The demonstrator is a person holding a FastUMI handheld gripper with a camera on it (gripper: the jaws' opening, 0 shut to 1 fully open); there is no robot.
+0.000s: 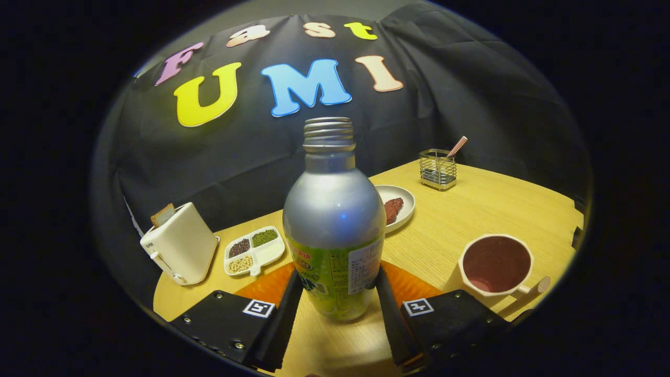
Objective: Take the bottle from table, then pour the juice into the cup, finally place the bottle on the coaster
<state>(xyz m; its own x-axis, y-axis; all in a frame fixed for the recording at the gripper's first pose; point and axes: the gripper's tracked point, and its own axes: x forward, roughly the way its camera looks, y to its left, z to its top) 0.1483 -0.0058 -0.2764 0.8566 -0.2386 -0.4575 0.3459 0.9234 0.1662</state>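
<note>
Gripper [335,301] fingers pinch the lower, labelled part of the bottle [334,220], one on each flank, with the silver bottle standing upright between them and its threaded neck uncapped. Its base appears to sit just over the wooden bench [471,209], at the near edge of the orange coaster [413,285] that shows behind it on both sides; whether it touches the bench cannot be told. Off to the right, just beyond the right finger, stands the cup [496,264], its handle pointing toward the camera and its inside dark, with no clear sign of how full it is. Farther back on the left rest a white toaster [180,250] with a slice of bread in its slot and a divided dish [255,250] of beans; behind the bottle sits a small plate [400,207] with a reddish piece of food, and beyond that a wire holder [438,168] with a stick in it. Judging by the layout, the bottle is in hand and the pour is the step under way or due: the hold should stay firm and low, the bottle carried right until its mouth is over the cup, then tipped slowly so the stream lands inside the rim, without nudging the cup.
</note>
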